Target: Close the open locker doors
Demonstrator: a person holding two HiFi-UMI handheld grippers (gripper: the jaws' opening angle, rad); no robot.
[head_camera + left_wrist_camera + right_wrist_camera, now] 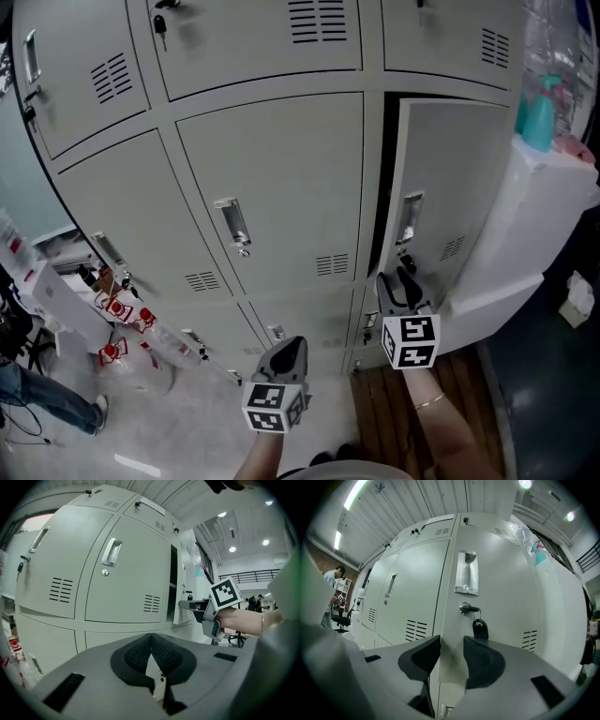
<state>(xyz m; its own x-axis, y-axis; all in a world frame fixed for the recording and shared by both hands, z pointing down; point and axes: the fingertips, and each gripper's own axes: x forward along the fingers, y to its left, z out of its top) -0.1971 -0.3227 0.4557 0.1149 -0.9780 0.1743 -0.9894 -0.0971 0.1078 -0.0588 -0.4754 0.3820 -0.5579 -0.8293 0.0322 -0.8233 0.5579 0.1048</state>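
Note:
A bank of grey lockers point(272, 206) fills the head view. One middle-row door point(450, 187) at the right stands slightly ajar, with a dark gap point(386, 187) along its left edge. My right gripper point(401, 279) is close in front of that door's lower part, just below its handle point(411, 217). In the right gripper view the jaws point(451, 641) stand open on the door face, beneath a key with a black fob point(479, 629). My left gripper point(289, 345) hangs lower and left, shut and empty point(151, 641), away from the lockers. The left gripper view shows the right gripper point(185, 604) at the ajar door.
A white cabinet point(525, 216) stands against the lockers' right side with a teal bottle point(539, 117) on top. Red-and-white items point(117, 309) lie at the lower left near a person's leg point(47, 398). A person point(333, 581) stands far off at the left.

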